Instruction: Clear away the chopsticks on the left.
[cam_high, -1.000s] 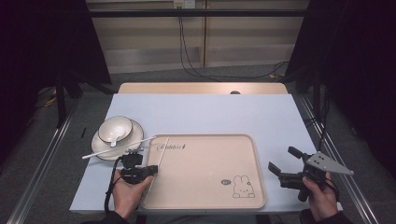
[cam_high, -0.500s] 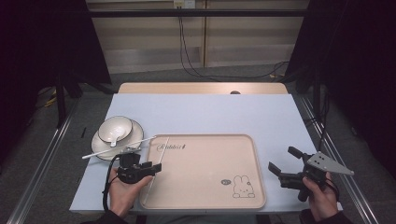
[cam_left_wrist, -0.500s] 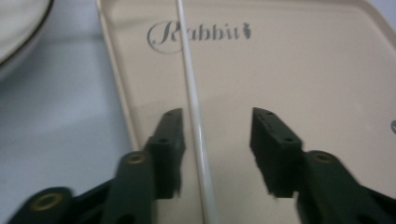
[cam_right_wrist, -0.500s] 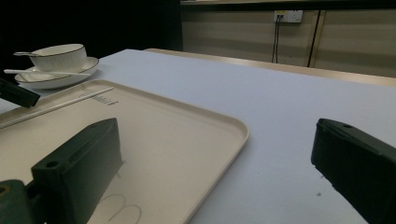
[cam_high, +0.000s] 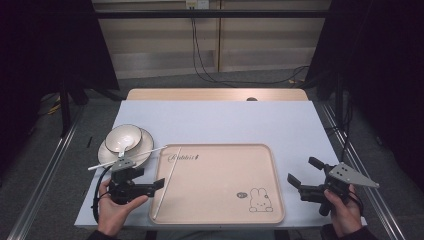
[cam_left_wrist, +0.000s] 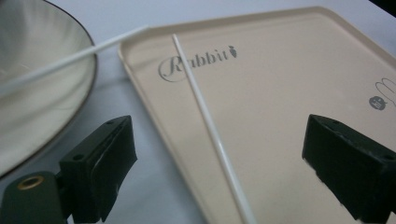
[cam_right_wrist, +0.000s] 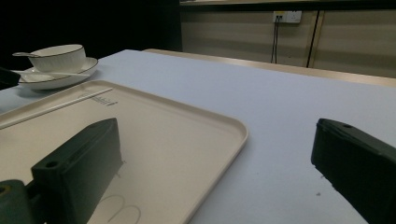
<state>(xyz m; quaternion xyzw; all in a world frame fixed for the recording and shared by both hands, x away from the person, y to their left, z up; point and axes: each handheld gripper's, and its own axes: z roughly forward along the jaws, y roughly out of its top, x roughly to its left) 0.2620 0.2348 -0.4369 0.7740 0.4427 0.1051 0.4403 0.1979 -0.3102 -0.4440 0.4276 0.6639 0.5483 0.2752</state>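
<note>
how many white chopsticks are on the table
2. One chopstick lies along the left side of the tray, its near end over the front rim. The other chopstick rests across the plate holding the bowl, its tip reaching the tray's corner.

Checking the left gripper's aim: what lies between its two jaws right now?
In the left gripper view, the white chopstick on the tray runs between the open jaws of the left gripper.

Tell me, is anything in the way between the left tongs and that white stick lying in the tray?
Nothing visible. The left tongs are open, with the white stick lying between the jaws on the tray. The other stick lies across the plate, off to the side.
</note>
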